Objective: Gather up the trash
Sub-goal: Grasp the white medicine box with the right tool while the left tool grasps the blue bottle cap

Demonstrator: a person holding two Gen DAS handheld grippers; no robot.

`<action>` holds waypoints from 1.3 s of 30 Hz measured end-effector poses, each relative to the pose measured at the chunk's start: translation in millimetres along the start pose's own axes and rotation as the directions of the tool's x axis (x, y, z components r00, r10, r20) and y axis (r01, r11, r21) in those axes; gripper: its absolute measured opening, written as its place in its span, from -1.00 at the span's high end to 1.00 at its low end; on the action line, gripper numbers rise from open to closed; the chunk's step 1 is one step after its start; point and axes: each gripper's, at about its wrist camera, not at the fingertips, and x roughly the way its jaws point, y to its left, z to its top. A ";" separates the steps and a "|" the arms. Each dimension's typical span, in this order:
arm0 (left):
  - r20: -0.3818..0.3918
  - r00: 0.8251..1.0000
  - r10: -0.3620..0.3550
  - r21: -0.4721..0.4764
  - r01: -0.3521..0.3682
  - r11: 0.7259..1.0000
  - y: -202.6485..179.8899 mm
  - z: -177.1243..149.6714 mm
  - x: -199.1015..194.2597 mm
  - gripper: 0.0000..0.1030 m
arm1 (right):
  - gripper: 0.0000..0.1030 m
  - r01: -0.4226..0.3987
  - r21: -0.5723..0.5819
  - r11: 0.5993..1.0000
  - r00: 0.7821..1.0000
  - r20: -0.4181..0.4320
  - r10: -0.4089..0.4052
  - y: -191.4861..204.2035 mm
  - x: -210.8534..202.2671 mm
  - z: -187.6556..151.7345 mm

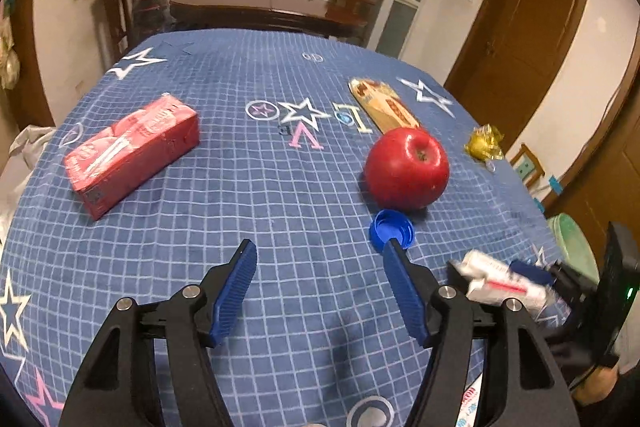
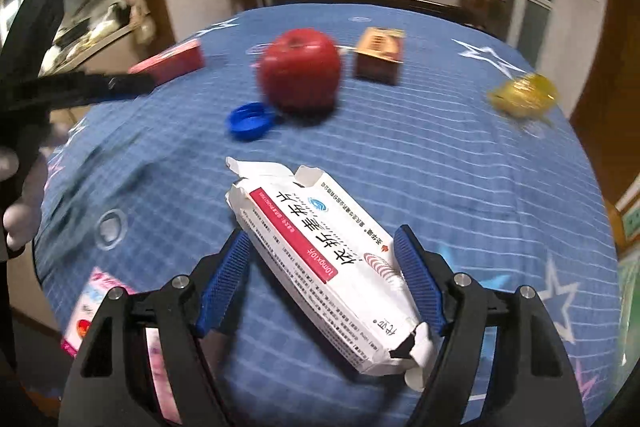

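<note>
My right gripper (image 2: 320, 233) is shut on a torn white medicine box (image 2: 320, 259), which lies slantwise between the blue pads, a little above the cloth. The left wrist view shows that box (image 1: 500, 283) at the lower right. My left gripper (image 1: 319, 245) stands open and empty over the blue checked tablecloth (image 1: 280, 187). A blue bottle cap (image 1: 391, 229) lies just past its right fingertip. Beyond the cap sits a red apple (image 1: 406, 167). A red carton (image 1: 132, 155) lies to the left, a flattened brown box (image 1: 384, 105) farther back, and a crumpled gold wrapper (image 1: 484, 143) to the right.
A pink packet (image 2: 96, 303) lies at the table's near left edge. A pale green bin (image 1: 568, 239) stands off the table's right side. Behind the table are a dark wooden table (image 1: 264, 7), chairs and a brown door (image 1: 528, 27).
</note>
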 end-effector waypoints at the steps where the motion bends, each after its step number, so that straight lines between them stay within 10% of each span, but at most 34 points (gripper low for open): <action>1: -0.015 1.000 0.002 0.012 -0.002 1.000 -1.4 1.3 6.0 -0.30 | -0.39 -0.001 0.017 1.000 1.000 0.002 0.001 -5.2 -0.3 0.2; 14: -0.115 0.993 0.024 0.143 -0.008 0.990 -37.5 11.2 68.2 -0.30 | -0.41 0.000 0.133 0.991 0.998 0.059 -0.008 -61.1 -32.2 -18.9; 20: -0.138 0.990 0.022 0.176 0.002 0.984 -47.2 12.5 83.6 -0.30 | -0.46 -0.031 -0.019 0.999 0.992 0.122 0.033 -36.5 -63.7 -31.3; 39: -0.114 0.992 0.045 0.277 -0.012 0.961 -79.3 15.2 109.1 -0.30 | -0.63 -0.017 -0.106 0.994 0.999 -0.052 0.012 -30.9 -11.4 -4.3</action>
